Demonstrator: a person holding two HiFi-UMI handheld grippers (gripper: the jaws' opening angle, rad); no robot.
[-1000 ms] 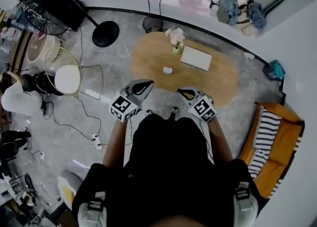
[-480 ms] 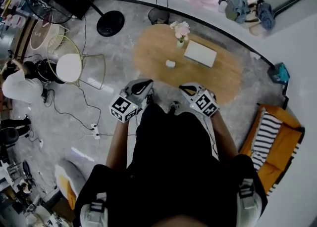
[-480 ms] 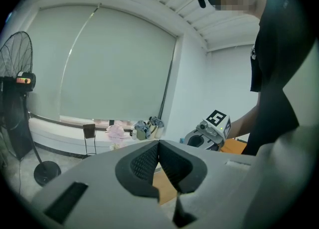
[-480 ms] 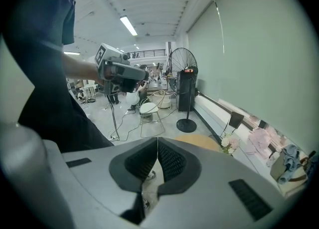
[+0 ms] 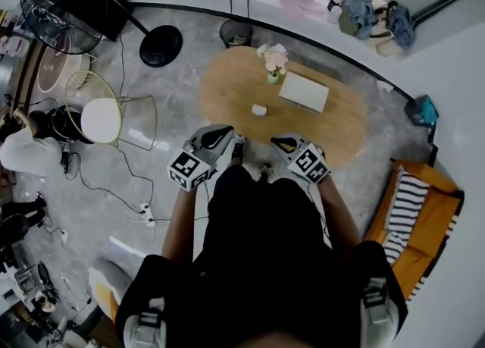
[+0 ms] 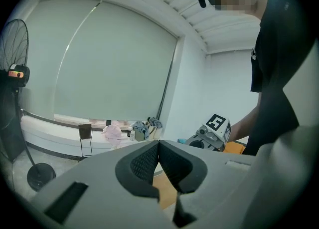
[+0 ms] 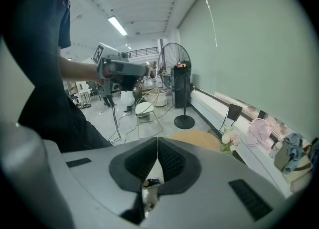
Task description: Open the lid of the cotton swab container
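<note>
Vase (image 5: 272, 73), white pad (image 5: 304, 91) — near swab container (image 5: 258, 110).

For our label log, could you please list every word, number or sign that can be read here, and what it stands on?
No text here can be read.
Square black-and-white markers on the left gripper and right gripper: patterns, no words.
Orange patch on the fan: too small to read.
Any label on the container: too small to read.

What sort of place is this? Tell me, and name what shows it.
Probably a lounge-style studio room, not a home kitchen or workshop: an oval wooden table, an orange sofa and a pedestal fan stand on a grey floor.
</note>
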